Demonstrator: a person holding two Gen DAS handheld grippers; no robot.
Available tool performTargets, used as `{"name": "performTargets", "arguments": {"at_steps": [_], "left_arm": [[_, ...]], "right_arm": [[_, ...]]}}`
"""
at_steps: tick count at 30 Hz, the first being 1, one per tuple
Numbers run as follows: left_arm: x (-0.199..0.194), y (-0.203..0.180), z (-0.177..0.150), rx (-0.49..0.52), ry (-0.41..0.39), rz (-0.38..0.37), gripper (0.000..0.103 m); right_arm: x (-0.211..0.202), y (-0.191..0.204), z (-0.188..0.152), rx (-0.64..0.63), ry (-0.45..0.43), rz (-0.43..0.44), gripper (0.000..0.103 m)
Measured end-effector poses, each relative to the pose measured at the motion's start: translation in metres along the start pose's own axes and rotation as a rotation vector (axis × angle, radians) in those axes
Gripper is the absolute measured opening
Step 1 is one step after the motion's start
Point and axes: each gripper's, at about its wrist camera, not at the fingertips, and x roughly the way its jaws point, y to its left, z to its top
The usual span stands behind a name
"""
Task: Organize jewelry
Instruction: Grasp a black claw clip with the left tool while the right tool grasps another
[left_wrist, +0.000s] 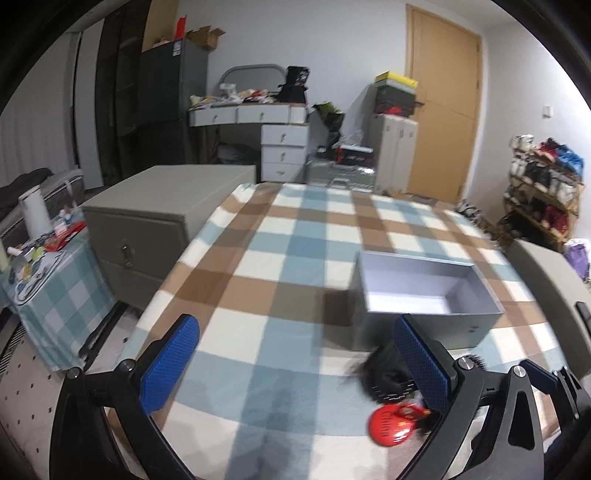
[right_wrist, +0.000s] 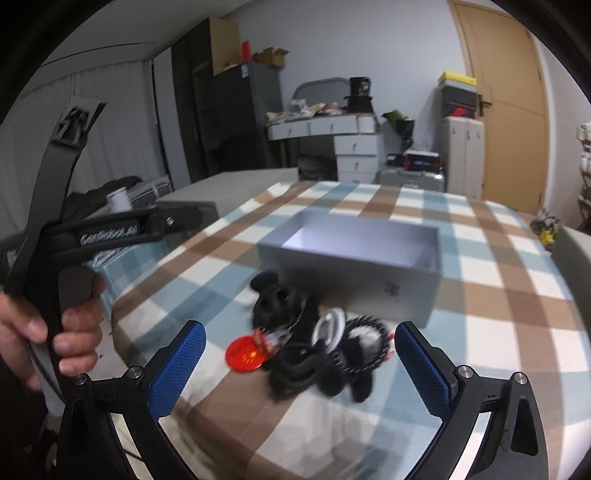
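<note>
With both grippers — left (left_wrist: 295, 365), right (right_wrist: 300, 367) — spread wide and empty, jewelry heap (right_wrist: 314, 347) lying just ahead between right fingers, grey open box (right_wrist: 354, 254) right behind — presumably its destination.

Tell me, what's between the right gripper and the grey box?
In the right wrist view, a blurry pile of jewelry lies on the checked cloth between the open right gripper and the grey box: black bands and a red round tag.

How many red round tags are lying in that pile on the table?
1. The red round tag lies at the left edge of the dark pile of hair ties, in front of the grey box. Others may be hidden under the pile.
</note>
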Motion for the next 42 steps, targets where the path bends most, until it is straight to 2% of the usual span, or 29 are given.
{"name": "performTargets", "arguments": {"at_steps": [7,9,10,11,13,14,15,17,23,33,36,38,40,42], "left_arm": [[0.009,0.013,-0.004,-0.018,0.036,0.004,0.102],[0.013,0.014,-0.004,-0.029,0.049,-0.007,0.102],[0.014,0.015,-0.004,-0.035,0.057,-0.015,0.102],[0.016,0.016,-0.005,-0.039,0.066,-0.032,0.102],[0.021,0.014,-0.006,-0.034,0.09,-0.07,0.102],[0.023,0.012,-0.007,-0.029,0.105,-0.089,0.102],[0.026,0.009,-0.008,-0.023,0.125,-0.116,0.102],[0.03,0.004,-0.009,-0.009,0.148,-0.144,0.102],[0.045,-0.008,-0.011,-0.003,0.221,-0.244,0.102],[0.072,-0.022,-0.013,0.054,0.349,-0.382,0.101],[0.078,-0.024,-0.017,0.058,0.395,-0.43,0.086],[0.075,-0.024,-0.017,0.06,0.395,-0.455,0.081],[0.07,-0.026,-0.017,0.066,0.404,-0.501,0.065],[0.068,-0.028,-0.016,0.074,0.415,-0.531,0.054]], "right_arm": [[0.02,0.001,-0.009,-0.006,0.061,-0.007,0.086],[0.021,0.001,-0.011,-0.008,0.069,-0.011,0.073],[0.022,0.001,-0.012,-0.015,0.075,-0.016,0.069],[0.024,0.001,-0.013,-0.02,0.08,-0.019,0.063],[0.026,0.002,-0.014,-0.032,0.086,-0.032,0.057],[0.025,0.002,-0.016,-0.044,0.08,-0.045,0.048],[0.024,0.002,-0.016,-0.054,0.075,-0.049,0.044],[0.023,0.002,-0.016,-0.053,0.063,-0.025,0.033],[0.023,-0.001,-0.016,-0.054,0.057,0.006,0.033],[0.004,-0.013,-0.011,0.015,-0.015,0.075,0.033],[0.0,-0.014,-0.008,0.025,-0.03,0.082,0.033],[-0.002,-0.014,-0.006,0.03,-0.038,0.09,0.033],[-0.004,-0.014,-0.005,0.031,-0.049,0.09,0.033],[-0.005,-0.013,-0.004,0.029,-0.053,0.096,0.033]]}}
